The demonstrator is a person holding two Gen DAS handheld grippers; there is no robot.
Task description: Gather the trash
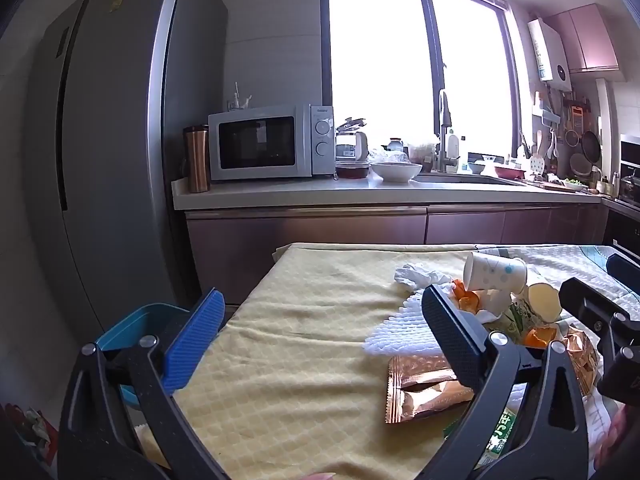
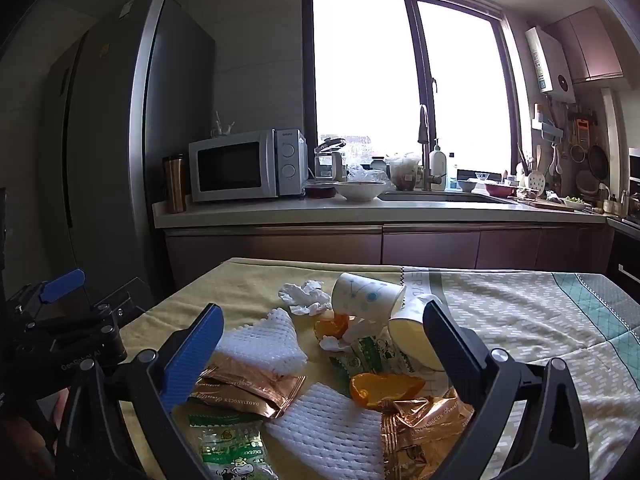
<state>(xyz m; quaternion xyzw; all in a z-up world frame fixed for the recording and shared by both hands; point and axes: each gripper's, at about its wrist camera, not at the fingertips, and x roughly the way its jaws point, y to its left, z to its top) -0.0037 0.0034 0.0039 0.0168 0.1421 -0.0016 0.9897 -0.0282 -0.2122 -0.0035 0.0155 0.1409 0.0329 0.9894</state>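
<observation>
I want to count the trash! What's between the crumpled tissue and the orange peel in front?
In the right wrist view, a white foam net lies between the tissue and peel.

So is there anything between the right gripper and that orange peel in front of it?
Nothing visible blocks it. The right gripper is open and empty, and the orange peel lies in plain sight between its fingers, on top of the wrappers, beside white foam netting.

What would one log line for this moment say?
left gripper: open, empty | right gripper: open, empty | trash pile: on table, untouched | teal bin: left of table
</observation>
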